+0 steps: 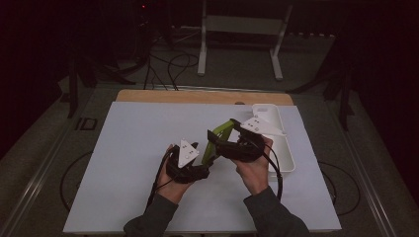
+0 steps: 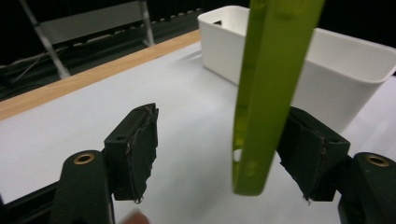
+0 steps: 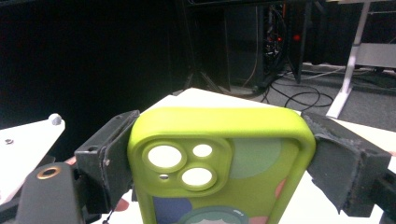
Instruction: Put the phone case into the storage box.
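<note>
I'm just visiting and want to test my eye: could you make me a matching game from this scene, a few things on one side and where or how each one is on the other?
Things:
1. green phone case
2. white bin
3. left gripper
4. right gripper

States:
A. jaws apart, the case's edge in the gap between them
B. clamped on both sides of the case
C. standing at the right side of the white mat
D. held up above the table

Pairs: 1-D, 2-C, 3-A, 4-B
</note>
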Tool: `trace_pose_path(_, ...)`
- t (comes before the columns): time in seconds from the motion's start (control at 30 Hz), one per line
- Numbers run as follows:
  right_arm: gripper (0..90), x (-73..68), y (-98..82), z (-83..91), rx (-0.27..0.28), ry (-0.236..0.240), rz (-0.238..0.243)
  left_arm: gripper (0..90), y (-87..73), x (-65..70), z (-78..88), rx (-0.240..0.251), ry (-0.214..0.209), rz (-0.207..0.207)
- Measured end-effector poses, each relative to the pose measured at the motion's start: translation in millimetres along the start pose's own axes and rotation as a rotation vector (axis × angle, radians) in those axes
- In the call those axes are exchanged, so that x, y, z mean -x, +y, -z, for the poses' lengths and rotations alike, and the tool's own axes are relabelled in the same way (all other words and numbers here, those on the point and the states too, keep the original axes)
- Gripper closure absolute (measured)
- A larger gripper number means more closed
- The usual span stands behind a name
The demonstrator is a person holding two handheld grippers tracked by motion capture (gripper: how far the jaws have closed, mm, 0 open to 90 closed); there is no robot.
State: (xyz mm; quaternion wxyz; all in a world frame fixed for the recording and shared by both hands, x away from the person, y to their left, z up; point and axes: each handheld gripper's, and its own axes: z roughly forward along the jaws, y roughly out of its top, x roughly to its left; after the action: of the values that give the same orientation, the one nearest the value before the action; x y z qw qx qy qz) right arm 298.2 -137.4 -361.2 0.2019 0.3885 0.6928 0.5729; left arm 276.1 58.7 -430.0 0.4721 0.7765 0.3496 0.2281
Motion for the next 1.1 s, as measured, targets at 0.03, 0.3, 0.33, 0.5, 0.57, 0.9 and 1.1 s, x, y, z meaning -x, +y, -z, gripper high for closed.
trace_pose_path(0.03,15.4,0.0,0.1,0.2,0.0,0.0,0.002,31.6,-0.6,-2.1,1.2,-0.005,0.004,0.0)
trace_pose_path(0.3,15.4,-0.1,2.0,1.4,0.003,-0.002,0.001,25.8,-3.2,-10.9,8.2,-0.003,-0.008,0.012)
trace_pose_path(0.33,15.4,-0.1,2.0,1.4,0.003,-0.002,0.001,25.8,-3.9,-11.1,9.2,-0.001,-0.006,0.004)
trace_pose_path(0.5,15.4,-0.3,3.2,1.1,0.0,-0.005,0.006,20.3,-7.2,-13.8,16.0,0.004,0.013,-0.02)
trace_pose_path(0.57,15.4,-0.1,3.9,1.0,0.002,-0.008,0.007,18.4,-7.7,-16.1,18.7,0.007,0.02,-0.02)
trace_pose_path(0.9,15.4,2.0,7.4,1.4,-0.001,-0.022,0.015,14.9,-12.7,-32.7,33.6,0.007,0.054,-0.002)
trace_pose_path(1.1,15.4,4.0,8.8,1.2,-0.002,-0.029,0.014,9.9,-14.6,-39.4,40.9,0.001,0.068,0.002)
